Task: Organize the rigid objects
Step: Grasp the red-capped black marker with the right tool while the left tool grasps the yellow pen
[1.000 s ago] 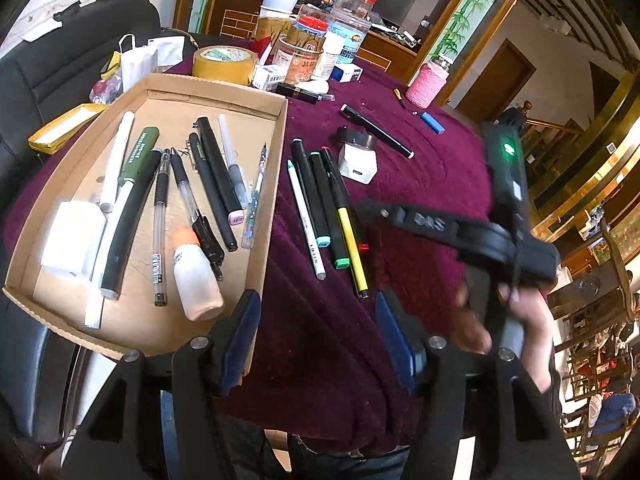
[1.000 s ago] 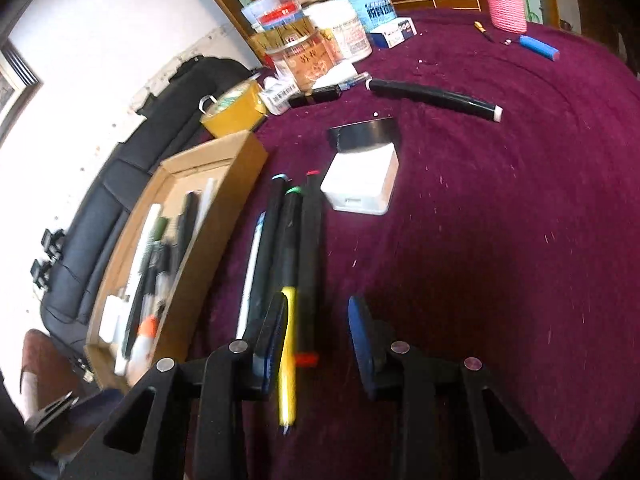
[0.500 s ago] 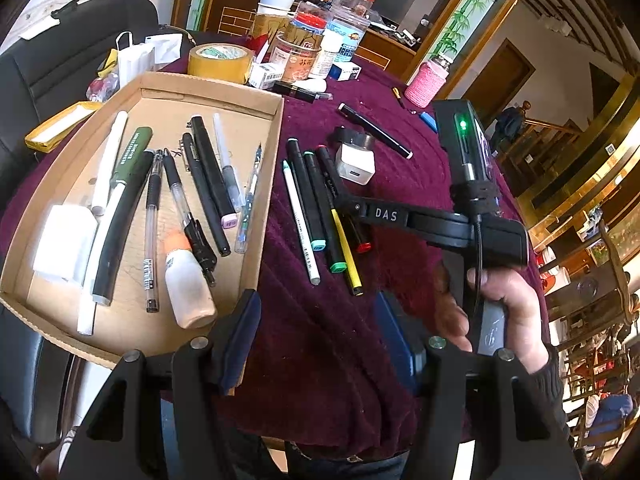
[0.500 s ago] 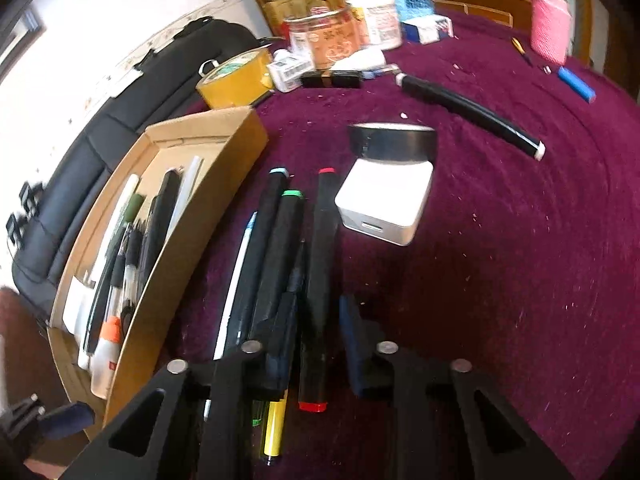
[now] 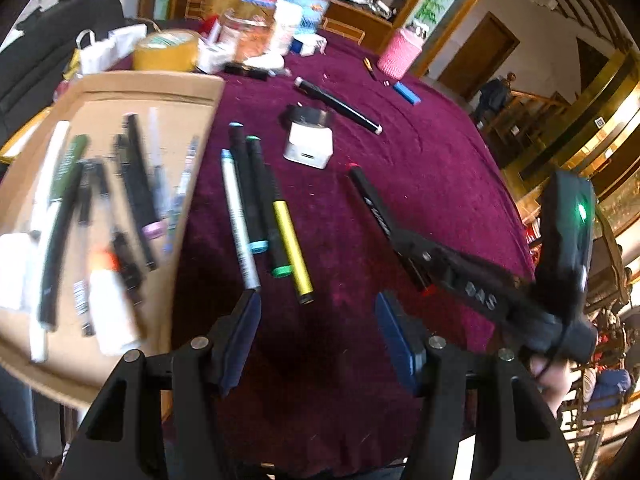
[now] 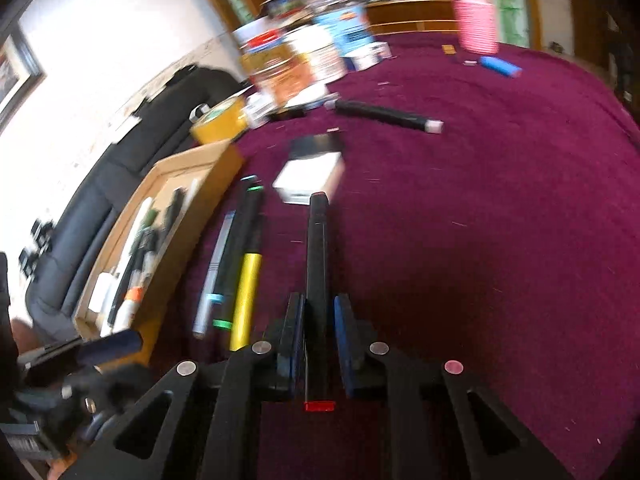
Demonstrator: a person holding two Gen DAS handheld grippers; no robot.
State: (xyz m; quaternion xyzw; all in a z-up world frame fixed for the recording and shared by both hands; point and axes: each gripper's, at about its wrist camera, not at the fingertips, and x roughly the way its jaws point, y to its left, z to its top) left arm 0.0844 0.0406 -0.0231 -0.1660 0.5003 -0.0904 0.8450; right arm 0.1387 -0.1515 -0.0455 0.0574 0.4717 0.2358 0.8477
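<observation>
Two tongs: right tongs (image 6: 316,334) clamp a black red-capped marker (image 6: 317,256); left tongs (image 5: 320,340) gape empty, cardboard tray (image 5: 172,92) to their left.

I saw the counter (image 5: 420,168) draped in a deep maroon cloth. Far back stood a blurred cluster of jars (image 5: 256,28) and tubs, with a pink ribbed container (image 5: 400,52) off to their right. A black sofa (image 6: 132,168) ran along the white wall (image 6: 100,40), and a framed picture (image 6: 16,76) hung at the left edge. Past the counter I made out a wooden door (image 5: 486,60) and a gilded railing (image 5: 592,128).
</observation>
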